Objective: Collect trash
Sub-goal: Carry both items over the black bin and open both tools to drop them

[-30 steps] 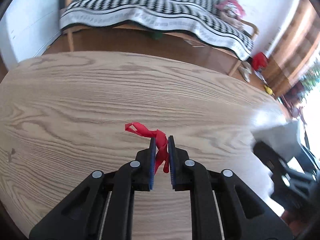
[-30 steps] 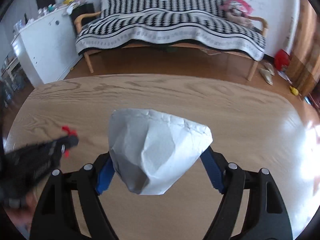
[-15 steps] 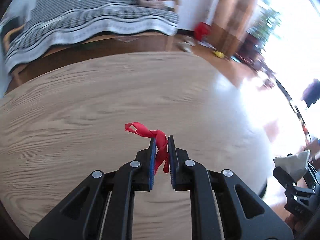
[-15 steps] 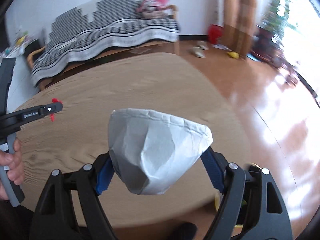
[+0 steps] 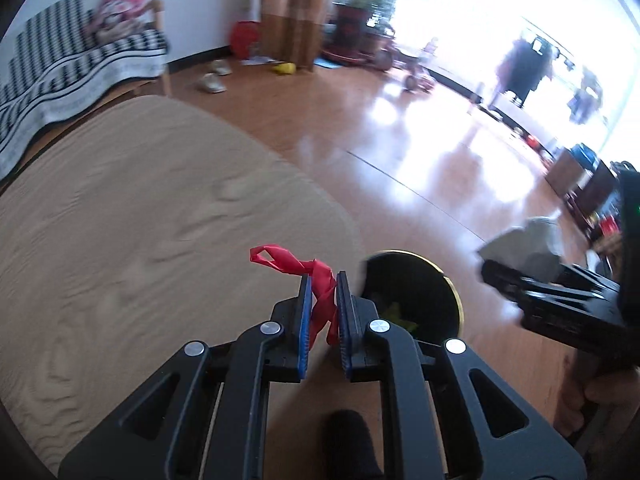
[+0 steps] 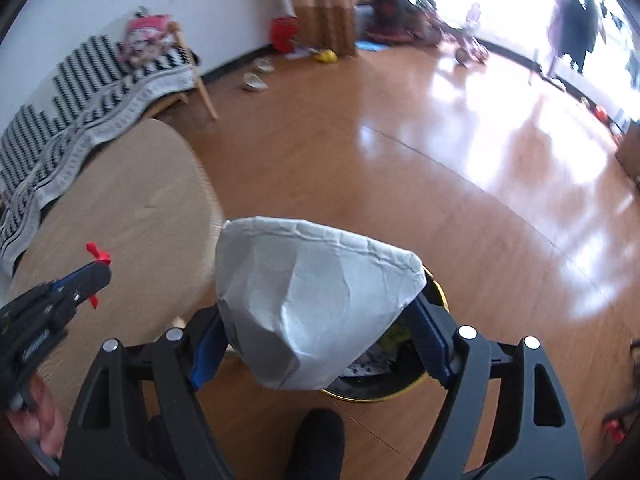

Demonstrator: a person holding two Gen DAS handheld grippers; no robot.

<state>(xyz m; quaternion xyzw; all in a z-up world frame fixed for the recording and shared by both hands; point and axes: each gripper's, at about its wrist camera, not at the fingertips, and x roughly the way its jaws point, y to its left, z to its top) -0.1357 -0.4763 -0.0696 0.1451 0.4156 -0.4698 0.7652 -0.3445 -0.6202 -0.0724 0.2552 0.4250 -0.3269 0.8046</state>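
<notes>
My left gripper (image 5: 322, 284) is shut on a twisted red plastic scrap (image 5: 296, 266), held over the round table's right edge. My right gripper (image 6: 316, 320) is shut on a crumpled white paper wad (image 6: 316, 300), held above a black bin with a gold rim (image 6: 440, 292) on the floor. The bin (image 5: 416, 296) also shows in the left wrist view, just right of the left fingertips, with trash inside. The right gripper with the paper (image 5: 524, 248) shows at the right of that view. The left gripper (image 6: 92, 276) shows at the left of the right wrist view.
The round wooden table (image 5: 120, 240) is at the left. A striped sofa (image 6: 100, 76) stands behind it. The glossy wooden floor (image 6: 440, 160) spreads to the right, with shoes, a red bucket and plants by the far wall. My foot (image 6: 316, 440) is near the bin.
Both grippers have swung right from over the table toward the floor bin, each still holding its piece of trash. The bin has come into view.
</notes>
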